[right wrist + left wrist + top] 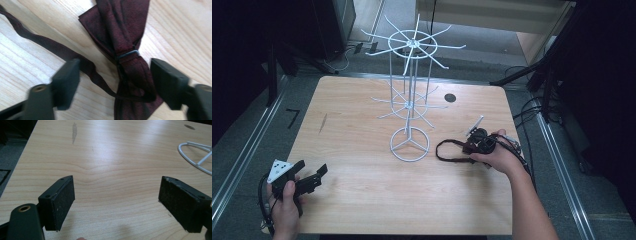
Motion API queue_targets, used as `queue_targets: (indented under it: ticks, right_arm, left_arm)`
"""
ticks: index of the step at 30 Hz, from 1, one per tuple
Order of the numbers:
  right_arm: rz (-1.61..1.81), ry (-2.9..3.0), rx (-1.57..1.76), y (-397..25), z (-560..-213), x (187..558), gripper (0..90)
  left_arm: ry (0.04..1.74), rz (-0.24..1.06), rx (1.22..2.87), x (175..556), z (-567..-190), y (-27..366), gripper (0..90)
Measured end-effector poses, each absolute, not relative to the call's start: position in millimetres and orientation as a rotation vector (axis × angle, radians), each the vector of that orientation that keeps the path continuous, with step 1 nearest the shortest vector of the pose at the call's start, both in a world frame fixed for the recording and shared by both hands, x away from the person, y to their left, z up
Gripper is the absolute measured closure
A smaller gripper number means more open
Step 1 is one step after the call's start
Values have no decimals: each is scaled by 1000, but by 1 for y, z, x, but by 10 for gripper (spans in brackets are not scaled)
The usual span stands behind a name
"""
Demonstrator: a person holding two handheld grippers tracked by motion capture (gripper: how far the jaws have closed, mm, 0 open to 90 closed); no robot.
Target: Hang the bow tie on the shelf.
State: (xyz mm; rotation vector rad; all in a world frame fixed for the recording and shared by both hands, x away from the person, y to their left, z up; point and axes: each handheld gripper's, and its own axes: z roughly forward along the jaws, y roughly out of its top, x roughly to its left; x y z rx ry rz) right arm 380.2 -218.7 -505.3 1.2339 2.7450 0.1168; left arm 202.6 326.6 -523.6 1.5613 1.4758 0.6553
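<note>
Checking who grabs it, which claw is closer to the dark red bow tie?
Right. The right claw straddles the bow tie, open; the left claw sits far across the table.

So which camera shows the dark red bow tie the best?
The right gripper view: the bow tie lies close up between that gripper's open jaws, so its knot band and strap show clearly. In the high view the bow tie is small and partly covered by the right gripper. The left gripper view looks at bare table instead.

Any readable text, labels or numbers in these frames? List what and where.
None: no legible word, brand or number on the bow tie, the wire rack, the table or either gripper.
A dark "7"-shaped mark lies on the floor, likely tape, not clearly a digit.
</note>
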Motion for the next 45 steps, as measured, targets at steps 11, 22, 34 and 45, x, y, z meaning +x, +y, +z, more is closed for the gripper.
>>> queue_targets:
  ticks: [11,22,34,45]
  right_arm:
    - [171,2799,1365,-223,-504,381,725]
    - [132,2761,1471,-223,-504,381,740]
    - [348,2648,1532,-244,-500,370,740]
    - [563,2508,1528,-253,-481,355,741]
  left_arm:
    - [1476,656,1562,203,-524,326,145]
    - [1476,657,1563,202,-524,326,145]
    - [1476,657,1565,203,-524,326,145]
    - [1475,658,1565,202,-524,326,145]
